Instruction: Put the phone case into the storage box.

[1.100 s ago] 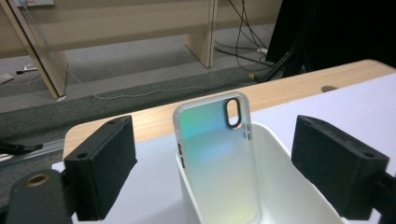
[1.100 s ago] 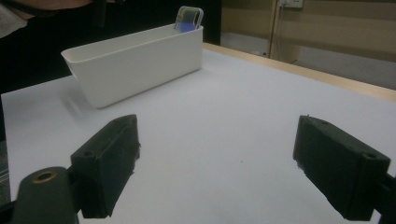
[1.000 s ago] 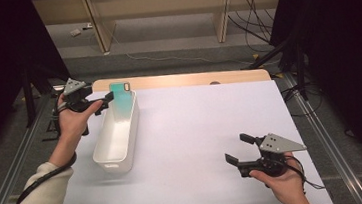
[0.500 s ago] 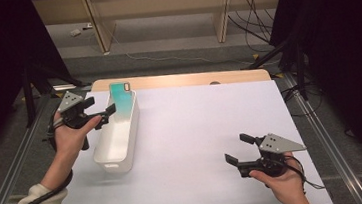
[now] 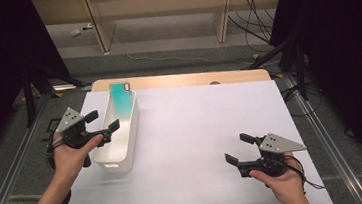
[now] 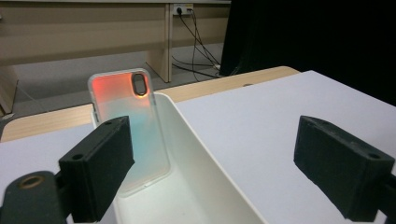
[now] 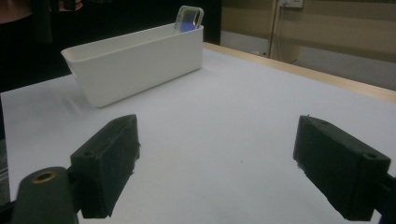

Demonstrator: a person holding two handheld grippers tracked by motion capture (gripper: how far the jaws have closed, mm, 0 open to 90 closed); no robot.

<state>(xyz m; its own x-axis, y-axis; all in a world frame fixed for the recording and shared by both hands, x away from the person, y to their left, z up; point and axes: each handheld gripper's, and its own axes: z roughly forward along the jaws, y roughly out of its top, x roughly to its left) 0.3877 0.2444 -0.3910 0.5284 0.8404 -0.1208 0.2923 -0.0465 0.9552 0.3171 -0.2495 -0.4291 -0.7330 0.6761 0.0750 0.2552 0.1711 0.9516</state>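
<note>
A long white bin (image 5: 130,132) lies lengthwise on the left part of the white table. A phone case (image 5: 122,105), teal in the high view and orange to pale in the left gripper view (image 6: 128,126), leans inside the bin against its far end. My left gripper (image 5: 103,120) is open at the bin's near left side, its jaws empty. In its own view the left gripper (image 6: 224,172) looks along the bin (image 6: 201,154). My right gripper (image 5: 237,148) is open and empty at the front right of the table. From the right gripper (image 7: 215,172) the bin (image 7: 135,58) stands far off.
The white table top (image 5: 205,114) has a wooden strip (image 5: 187,79) along its far edge. Metal rails run along both sides of the table. Past the far edge are wooden furniture legs and cables on the floor.
My left gripper has drawn back from the bin's far end toward the near left side. The phone case stays leaning in the bin. The right gripper has not moved.
</note>
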